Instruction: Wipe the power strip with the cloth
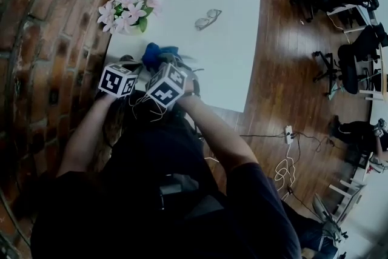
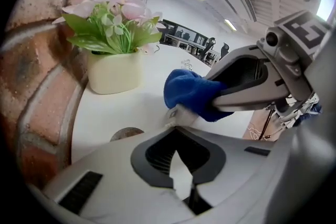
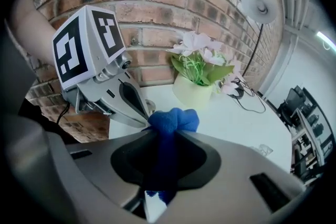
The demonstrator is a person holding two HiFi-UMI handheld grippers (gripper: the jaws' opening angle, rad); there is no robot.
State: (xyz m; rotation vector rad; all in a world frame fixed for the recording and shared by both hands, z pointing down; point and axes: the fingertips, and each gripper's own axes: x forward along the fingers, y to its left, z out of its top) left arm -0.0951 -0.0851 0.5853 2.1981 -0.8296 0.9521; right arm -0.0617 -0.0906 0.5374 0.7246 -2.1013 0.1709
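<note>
Well, the power strip [image 2: 177, 114] hardly shows: only 1 pale grey end peeps out from under the cloth [image 2: 191, 94] in the left gripper view, lying on the white desk [image 1: 230, 21]. I cannot find it at all in the head view, where the 2 marker cubes cover that corner. The cloth is a blue wad sitting right on top of that end. The right gripper [image 3: 168, 134] has its jaws clamped on the cloth, most of it bunched inside them and only a small knob poking past the tips. The left gripper [image 2: 178, 136] is just beside it with its jaws together, and I see nothing gripped in them. A cream flower pot [image 2: 113, 73] stands near the brick wall [image 3: 173, 2], and a pair of glasses [image 1: 208, 18] lies well apart, further out on the desk.

My worry is the wipe itself. With so little cloth sticking out, a steep stroke could drag hard jaw tips over the strip instead of fabric. Nothing appears to pin the strip down either, so a firm push would likely skid it across the smooth desk, perhaps towards the near edge. A snag on a socket could also tug the wad loose.
</note>
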